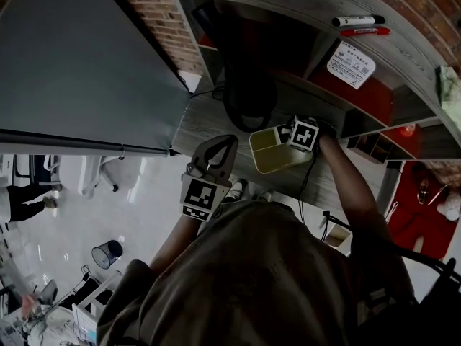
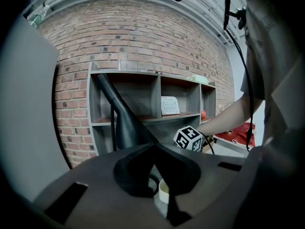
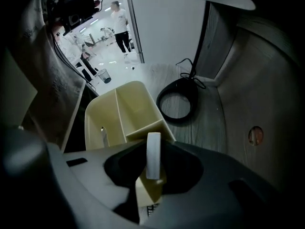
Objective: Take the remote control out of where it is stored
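my right gripper [image 3: 153, 148] points steeply down into a cream divided organiser box [image 3: 102, 120] that sits on the grey wood desk [image 3: 209, 123]. its jaws are narrow and clamped on the remote control [image 3: 153, 162], a slim white piece seen edge-on. the remote stands upright in the box's near compartment, right against the divider wall, so it is not yet out of the box. low between the jaws i see a few small dark marks on a pale face, too small for me to read. the two further compartments show only bare cream walls.

just beyond the box lies the black ring base of a desk lamp [image 3: 176, 119], its cable trailing toward the back of the desk.

my left gripper [image 1: 225, 144] hangs over the desk edge, near the box and well clear of it. its jaws are together, tip to tip, with nothing between them. it points at a grey shelf unit [image 2: 157, 80] against a brick wall [image 2: 143, 37].

in one shelf compartment a white card [image 1: 351, 65] leans upright. it carries lines of print and what looks like a square code, but i can't make out any words. on top of the shelf a black marker [image 1: 358, 21] and a red marker [image 1: 365, 31] lie side by side. both have labels that are too small to read.
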Demonstrator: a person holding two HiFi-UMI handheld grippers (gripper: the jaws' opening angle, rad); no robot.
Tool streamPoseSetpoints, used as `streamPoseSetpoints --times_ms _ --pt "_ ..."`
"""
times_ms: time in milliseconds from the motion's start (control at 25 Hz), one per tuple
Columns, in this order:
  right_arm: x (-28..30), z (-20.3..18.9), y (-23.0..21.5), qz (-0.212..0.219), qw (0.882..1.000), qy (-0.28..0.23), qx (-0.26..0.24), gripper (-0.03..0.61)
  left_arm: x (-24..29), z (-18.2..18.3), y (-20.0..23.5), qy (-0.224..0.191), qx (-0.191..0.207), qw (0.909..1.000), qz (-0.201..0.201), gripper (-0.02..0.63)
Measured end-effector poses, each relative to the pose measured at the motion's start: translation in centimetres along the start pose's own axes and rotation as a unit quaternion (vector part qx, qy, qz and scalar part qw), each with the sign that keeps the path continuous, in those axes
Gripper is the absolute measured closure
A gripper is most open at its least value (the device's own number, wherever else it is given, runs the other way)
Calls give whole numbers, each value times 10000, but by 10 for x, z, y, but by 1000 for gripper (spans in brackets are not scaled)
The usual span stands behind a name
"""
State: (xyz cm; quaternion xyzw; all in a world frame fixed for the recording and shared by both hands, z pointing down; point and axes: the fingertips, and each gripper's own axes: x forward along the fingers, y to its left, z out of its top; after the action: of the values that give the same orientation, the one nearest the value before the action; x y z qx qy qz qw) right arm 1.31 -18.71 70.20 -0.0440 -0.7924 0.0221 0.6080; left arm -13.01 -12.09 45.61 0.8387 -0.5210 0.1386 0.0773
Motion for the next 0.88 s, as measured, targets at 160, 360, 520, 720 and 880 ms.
streamPoseSetpoints --times_ms 160,360,520,720,880 --pt "1 7 6 254 9994 -155 194 491 -3 -6 3 59 -25 10000 48 603" --pt "2 5 1 179 9994 -184 219 491 -3 -5 3 54 -23 10000 43 603" --pt "0 8 3 146 9992 -198 301 494 -3 -3 1 28 10 10000 22 603" --pt "1 4 2 87 9984 -178 520 497 -6 -3 -1 30 29 10000 15 603" --pt "2 -8 -10 -156 9983 -40 567 497 -9 -4 -2 22 43 10000 12 603"
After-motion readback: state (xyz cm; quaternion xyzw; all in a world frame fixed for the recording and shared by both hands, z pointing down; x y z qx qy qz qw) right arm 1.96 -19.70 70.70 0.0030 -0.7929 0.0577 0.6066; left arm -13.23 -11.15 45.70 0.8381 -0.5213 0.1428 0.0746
